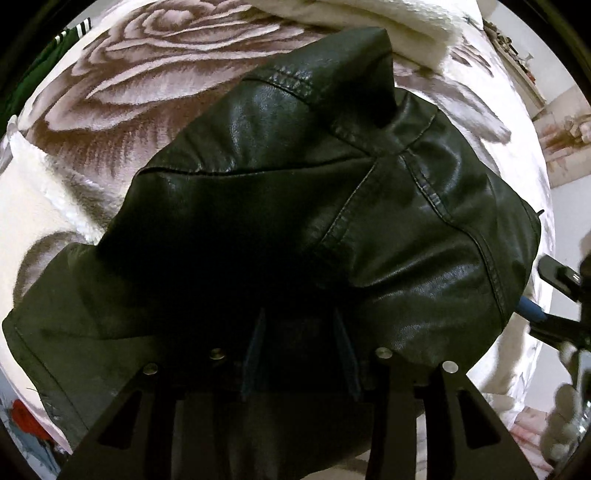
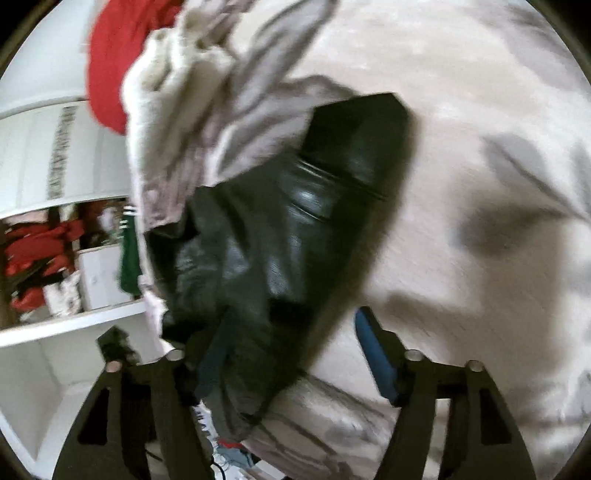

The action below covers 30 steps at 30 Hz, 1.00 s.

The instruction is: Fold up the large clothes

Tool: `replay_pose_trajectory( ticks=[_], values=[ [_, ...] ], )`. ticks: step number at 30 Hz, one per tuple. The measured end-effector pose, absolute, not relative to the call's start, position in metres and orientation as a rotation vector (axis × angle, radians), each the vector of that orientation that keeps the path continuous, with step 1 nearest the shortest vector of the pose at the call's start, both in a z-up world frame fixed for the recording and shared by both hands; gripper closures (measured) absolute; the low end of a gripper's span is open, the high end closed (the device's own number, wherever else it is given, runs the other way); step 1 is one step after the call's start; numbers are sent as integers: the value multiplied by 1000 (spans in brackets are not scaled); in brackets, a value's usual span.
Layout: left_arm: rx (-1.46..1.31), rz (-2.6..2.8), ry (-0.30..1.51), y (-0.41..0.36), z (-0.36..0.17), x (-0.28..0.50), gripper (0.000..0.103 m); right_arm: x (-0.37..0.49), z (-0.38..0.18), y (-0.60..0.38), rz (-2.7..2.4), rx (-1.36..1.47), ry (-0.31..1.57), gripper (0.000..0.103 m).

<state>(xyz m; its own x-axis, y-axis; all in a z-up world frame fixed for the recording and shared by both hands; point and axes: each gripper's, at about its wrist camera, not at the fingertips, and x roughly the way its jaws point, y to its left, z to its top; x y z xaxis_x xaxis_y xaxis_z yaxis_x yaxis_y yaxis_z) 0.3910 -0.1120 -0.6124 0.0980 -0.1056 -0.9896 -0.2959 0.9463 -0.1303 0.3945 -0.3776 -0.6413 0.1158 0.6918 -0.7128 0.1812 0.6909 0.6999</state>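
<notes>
A black leather jacket [image 1: 295, 206] lies bunched on a bed with a rose-patterned blanket [image 1: 122, 85]. My left gripper [image 1: 301, 343] sits low over the jacket's near edge; its blue-padded fingers [image 1: 255, 354] are a hand's width apart with dark leather between them, and I cannot tell whether they pinch it. In the blurred right wrist view the jacket [image 2: 295, 229] hangs over the bed's left edge. My right gripper [image 2: 295, 350] is open: the left finger [image 2: 214, 354] is against the jacket and the right finger [image 2: 376, 354] is over the bare blanket [image 2: 461, 184].
A white knitted garment [image 1: 369, 22] lies at the far edge of the bed. The right gripper's body [image 1: 565, 295] shows at the right. Beside the bed stands a white shelf unit [image 2: 66, 325] with red clothes [image 2: 33, 258]; a red garment [image 2: 118, 62] lies above.
</notes>
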Motion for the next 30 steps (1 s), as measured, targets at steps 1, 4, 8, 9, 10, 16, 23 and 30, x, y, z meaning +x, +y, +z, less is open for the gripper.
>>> replay_pose_trajectory(
  ticks=[1,4,8,9,10,16,23,30],
  values=[
    [-334,145,1474,-112,-613,391,66,399,-650,-375,453,796,1436,29],
    [-340,143,1475,-111,-614,392,66,411,-677,-370,482,833,1449,28],
    [-339,135,1478,-110,-614,391,66,431,-698,-344,580,860,1446,25],
    [-340,133,1478,-109,-615,393,66,435,-699,-337,594,847,1450,25],
    [-344,130,1476,-109,-616,394,66,438,-700,-332,600,845,1453,24],
    [-363,136,1465,-107,-617,395,66,453,-703,-303,642,909,1473,23],
    [-371,127,1460,-105,-617,395,66,457,-714,-280,610,932,1501,66],
    [-435,90,1435,-92,-613,386,66,440,-668,-250,612,880,1406,85]
  ],
)
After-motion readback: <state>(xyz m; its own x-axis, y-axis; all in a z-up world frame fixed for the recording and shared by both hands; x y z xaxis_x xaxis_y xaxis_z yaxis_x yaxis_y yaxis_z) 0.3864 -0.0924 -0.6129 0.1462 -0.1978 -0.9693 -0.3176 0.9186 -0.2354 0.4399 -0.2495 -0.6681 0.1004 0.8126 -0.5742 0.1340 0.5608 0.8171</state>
